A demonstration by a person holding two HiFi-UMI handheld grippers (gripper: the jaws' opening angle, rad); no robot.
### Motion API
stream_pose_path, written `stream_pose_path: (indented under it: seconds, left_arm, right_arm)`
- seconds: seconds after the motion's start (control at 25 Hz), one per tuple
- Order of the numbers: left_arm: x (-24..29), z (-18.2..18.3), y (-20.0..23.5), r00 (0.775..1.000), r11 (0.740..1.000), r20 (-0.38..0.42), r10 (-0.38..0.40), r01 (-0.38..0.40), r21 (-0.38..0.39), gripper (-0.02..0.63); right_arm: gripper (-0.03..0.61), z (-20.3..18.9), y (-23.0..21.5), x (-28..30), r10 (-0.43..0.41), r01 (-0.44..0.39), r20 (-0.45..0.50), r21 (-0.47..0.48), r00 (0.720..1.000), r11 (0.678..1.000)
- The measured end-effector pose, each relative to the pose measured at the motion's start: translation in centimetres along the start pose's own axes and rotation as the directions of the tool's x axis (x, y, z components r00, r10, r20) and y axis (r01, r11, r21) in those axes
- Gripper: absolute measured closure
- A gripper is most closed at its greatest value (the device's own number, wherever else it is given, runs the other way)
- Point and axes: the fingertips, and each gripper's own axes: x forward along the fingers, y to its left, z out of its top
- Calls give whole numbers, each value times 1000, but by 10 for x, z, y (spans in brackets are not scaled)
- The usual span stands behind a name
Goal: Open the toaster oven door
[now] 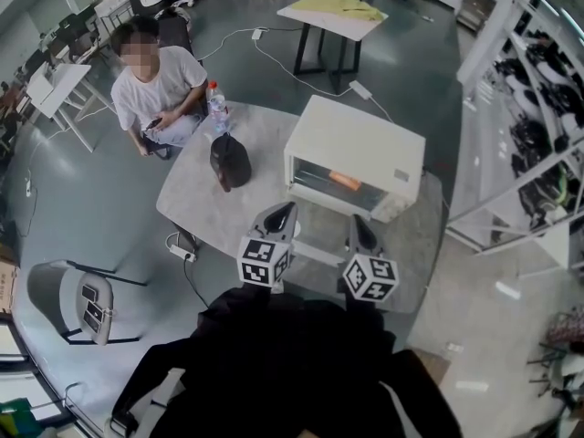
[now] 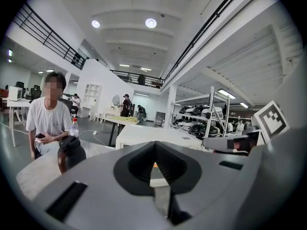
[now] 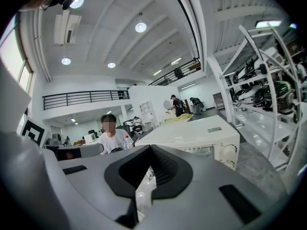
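A grey-floored workshop hall is seen steeply from above, with a pale table [image 1: 196, 199] at the centre of the frame. The operator's dark-clad body fills the bottom edge. Just above it, the left gripper [image 1: 280, 213] and the right gripper [image 1: 362, 230] point up-frame side by side over the table's near edge, marker cubes nearest the camera. Both tongs are clenched, tips together, grasping nothing; each gripper view shows only the hollow between its closed jaws. Between the two grippers lies a pale bar [image 1: 317, 249], which may be the door's handle, though that cannot be told from here. Just beyond, right of centre, the white toaster oven [image 1: 356, 144] stands on the table with its front facing the operator. Something orange [image 1: 345, 180] shows in its window, and whether the door is up or already lowered is not clear. The task appears to be at the approach, with neither gripper touching the oven. The next move would likely call for one gripper to release its jaws, reach the handle at the door's edge and take hold. Left of the oven stands a dark jug [image 1: 230, 161], with a water bottle [image 1: 217, 106] just past it. A seated person [image 1: 155, 85] in a white shirt waits at the table's far left corner. A second table [image 1: 333, 12] stands at the top of the frame, shelving [image 1: 538, 108] runs down the right side, and a grey chair [image 1: 78, 299] sits at lower left.
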Motion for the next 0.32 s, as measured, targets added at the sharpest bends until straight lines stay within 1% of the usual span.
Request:
stream_pose_path:
  seconds: [0.32]
  left_arm:
    - [-5, 5, -4, 1000, 1000, 7, 15, -15, 2, 611]
  right_arm:
    - [575, 4, 1, -3, 20, -20, -1, -6, 1000, 1000]
